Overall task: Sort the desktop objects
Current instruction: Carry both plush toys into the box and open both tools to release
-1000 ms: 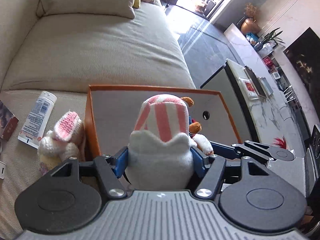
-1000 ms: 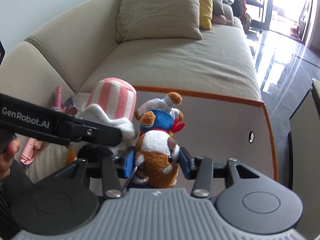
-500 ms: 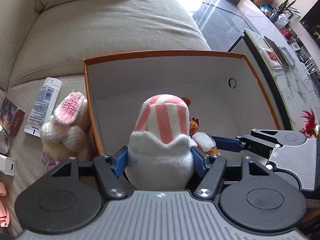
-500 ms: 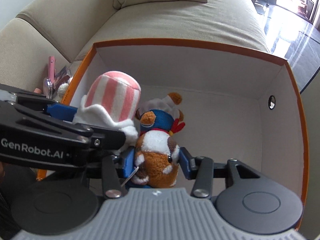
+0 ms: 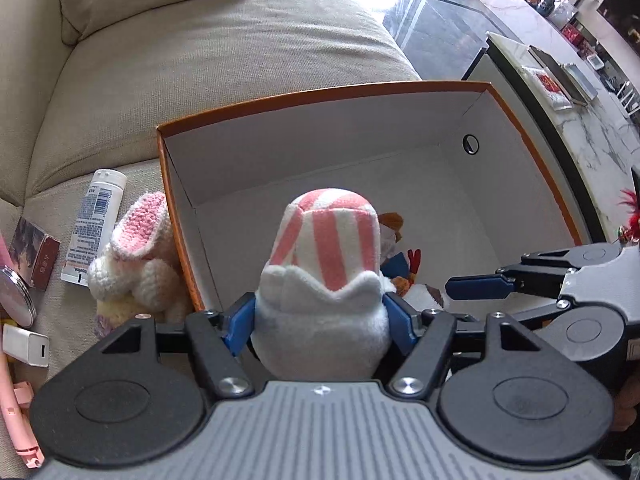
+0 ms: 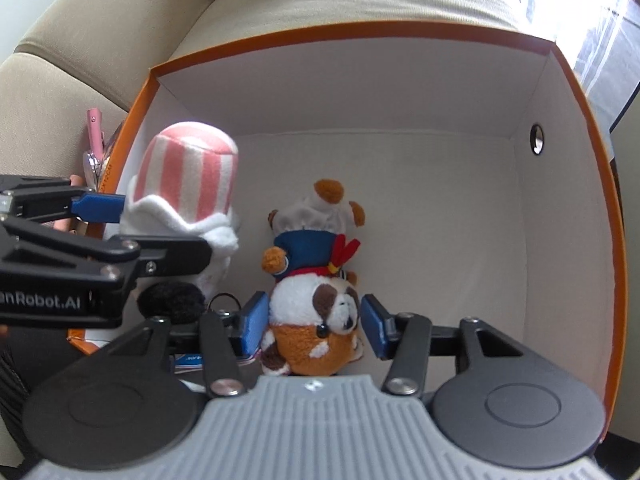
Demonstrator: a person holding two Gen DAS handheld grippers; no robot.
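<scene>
Only the right wrist view shows right gripper point(image 6: 312, 326) fingers opening around the dog plush point(image 6: 316, 320).

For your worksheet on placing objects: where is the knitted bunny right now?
In the left wrist view, the knitted bunny lies on the sofa at left, against the outside of the orange box, beside the white tube.

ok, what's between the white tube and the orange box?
A pink-eared crocheted bunny, beside the box's outer wall; the left wrist view shows it.
</scene>
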